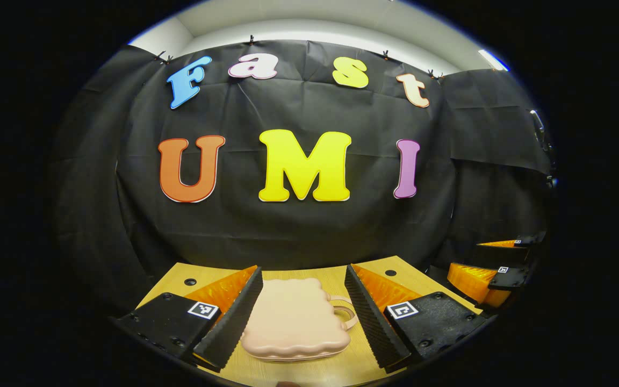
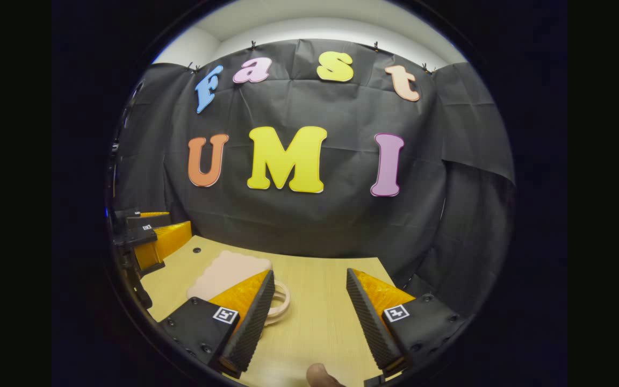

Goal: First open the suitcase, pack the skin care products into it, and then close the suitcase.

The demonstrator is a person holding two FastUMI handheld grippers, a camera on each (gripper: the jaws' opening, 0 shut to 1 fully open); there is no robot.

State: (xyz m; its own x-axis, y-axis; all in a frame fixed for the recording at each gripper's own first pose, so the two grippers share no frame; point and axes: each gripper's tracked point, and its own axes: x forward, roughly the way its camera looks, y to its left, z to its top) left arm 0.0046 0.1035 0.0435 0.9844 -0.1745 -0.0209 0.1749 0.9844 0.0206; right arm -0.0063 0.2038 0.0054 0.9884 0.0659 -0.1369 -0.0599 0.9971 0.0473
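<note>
Figure. Both tools poised above the closed suitcase, before opening.

Left gripper view: my left tool (image 1: 303, 317) stood wide, its fingers either side of the suitcase (image 1: 294, 322) but clear of it, holding nothing. The suitcase lay flat on the worktop (image 1: 342, 371) toward the middle of its near edge, lid shut, its loop handle (image 1: 344, 312) pointing toward the worktop's right side. It was a small, pale pink, hard-looking shell with a scalloped outline and a seam running round its side. Farther right, beyond the worktop's right edge, my right tool (image 1: 495, 269) showed from the side.

Right gripper view: my right tool (image 2: 309, 317) was likewise wide and empty, over bare worktop (image 2: 315, 301) near the right edge, with the suitcase (image 2: 229, 274) off to its left and the handle (image 2: 280, 303) just past the left finger. At the far left of this view my left tool (image 2: 151, 236) showed past the worktop's left edge.

Hazards, as I judged them: the shell looked smooth and light, so a finger pushed at the seam could have slid the case across the worktop instead of lifting the lid; prying with one tool alone, without the other steadying the base, might have tipped or spun it. I saw no latch, so the opening side was uncertain. No skin care products were visible to me here.
</note>
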